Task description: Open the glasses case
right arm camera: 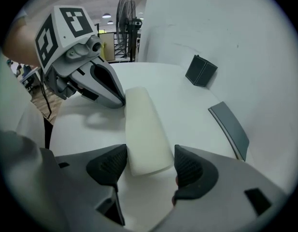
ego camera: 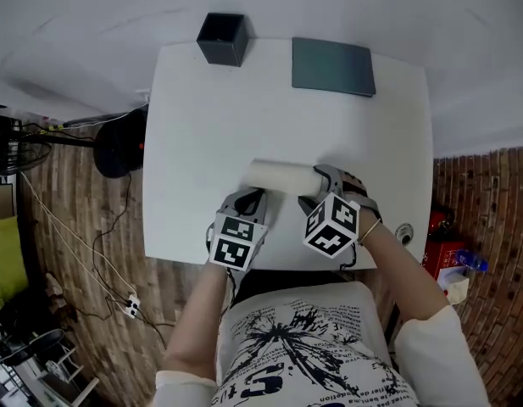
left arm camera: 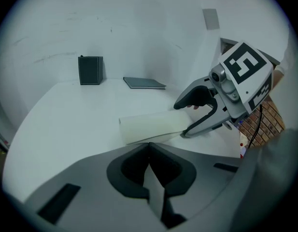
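A cream glasses case lies closed near the white table's front edge. My right gripper has the case's right end between its jaws. In the right gripper view both pads rest against the sides of the case. My left gripper is shut with nothing in it, and its tip sits at the case's left front side. In the left gripper view the case lies just beyond the closed jaws of the left gripper, and the right gripper straddles its far end.
A black open box stands at the table's far edge, with a flat grey-green pad to its right. The white table ends just in front of the person. A fan base and cables lie on the floor at the left.
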Motion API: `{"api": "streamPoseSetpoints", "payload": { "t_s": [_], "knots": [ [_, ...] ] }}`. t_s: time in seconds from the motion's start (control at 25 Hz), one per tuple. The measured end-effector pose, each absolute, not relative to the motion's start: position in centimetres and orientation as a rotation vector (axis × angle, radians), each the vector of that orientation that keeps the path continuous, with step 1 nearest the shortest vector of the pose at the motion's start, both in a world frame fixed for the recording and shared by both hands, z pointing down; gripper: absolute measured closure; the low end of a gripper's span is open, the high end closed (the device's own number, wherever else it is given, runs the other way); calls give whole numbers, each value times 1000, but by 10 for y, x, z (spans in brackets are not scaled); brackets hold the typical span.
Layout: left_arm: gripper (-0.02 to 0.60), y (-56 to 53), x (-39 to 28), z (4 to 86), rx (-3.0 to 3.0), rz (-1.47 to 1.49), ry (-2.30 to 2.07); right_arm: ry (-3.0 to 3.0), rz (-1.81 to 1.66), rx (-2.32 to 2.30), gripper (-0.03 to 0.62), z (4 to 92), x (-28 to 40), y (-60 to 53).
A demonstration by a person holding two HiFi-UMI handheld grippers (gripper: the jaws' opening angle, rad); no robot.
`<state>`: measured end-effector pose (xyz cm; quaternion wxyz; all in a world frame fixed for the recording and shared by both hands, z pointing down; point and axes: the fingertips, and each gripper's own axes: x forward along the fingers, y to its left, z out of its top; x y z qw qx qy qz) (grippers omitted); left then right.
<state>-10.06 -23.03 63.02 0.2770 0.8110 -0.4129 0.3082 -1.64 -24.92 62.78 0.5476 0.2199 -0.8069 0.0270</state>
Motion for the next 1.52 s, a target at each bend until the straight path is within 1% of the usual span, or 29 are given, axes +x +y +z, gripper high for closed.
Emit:
{"api": "streamPoseSetpoints", "payload": {
  "t_s": [0.36, 0.6, 0.84, 1.04, 1.16, 1.4, 1.52],
  "knots": [
    [568, -230, -99, 631, 2145, 821, -1087, -1908, 55, 478, 283, 627, -15, -248],
    [568, -230, -100, 630, 2135, 788, -1088, -1941, 99, 447, 305, 617, -16, -251],
    [568, -232, -102, 631, 2130, 795, -1082, -1988, 144, 451, 357, 605, -21, -259],
    [568, -234, -103, 632, 2123, 806, -1082, -2020, 177, 497, 455, 594, -24, -273],
    [568, -233, -102, 631, 2126, 808, -1080, -2022, 176, 543, 484, 590, -22, -282],
    [568, -233, -103, 630, 2134, 810, -1070, -2017, 160, 589, 518, 589, -21, -300],
    [568, -233, -102, 630, 2139, 818, -1065, -2014, 167, 601, 522, 591, -19, -311]
  ]
}}
